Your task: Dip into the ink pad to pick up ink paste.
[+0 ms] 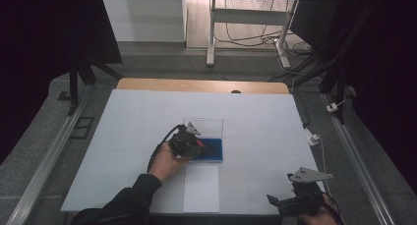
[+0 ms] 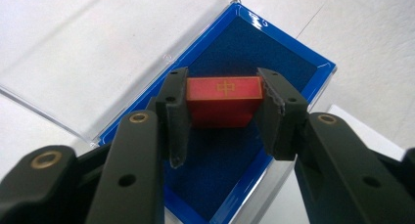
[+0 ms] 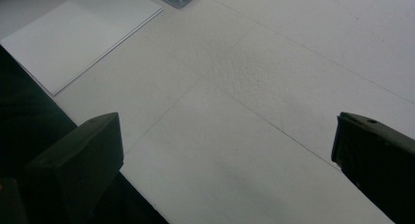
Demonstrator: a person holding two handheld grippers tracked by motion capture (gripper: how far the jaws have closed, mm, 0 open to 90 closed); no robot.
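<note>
A: Where the grey floor meets the white-covered counter [image 1: 137, 112], note a bare wooden strip along the far edge, dark drapes both sides, and a white frame with loose cables beyond.

B: Counter skin is matte, faintly creased into panels. One flat white paper sheet [image 1: 201, 188] lies at the near edge, just in front of the case.

A: Case details?

B: Shallow blue rectangular tray lined with dark blue felt [image 2: 230, 180]; its clear hard plastic lid [image 2: 73, 77] is swung open and lies flat beside it in the left claw view.

A: And the piece?

B: Small red rectangular block with a thin gold border and a gold character on its face [image 2: 225, 99], smooth and glossy. Left claw [image 2: 224, 116] is clenched on it, pads pressing its two short ends, over the felt. Its long axis runs straight across from pad to pad; marked face turned up.

A: Other hand?

B: Right claw [image 3: 227, 150] released, jaws spread wide over bare counter, at the near right corner, well apart from the tray.
</note>
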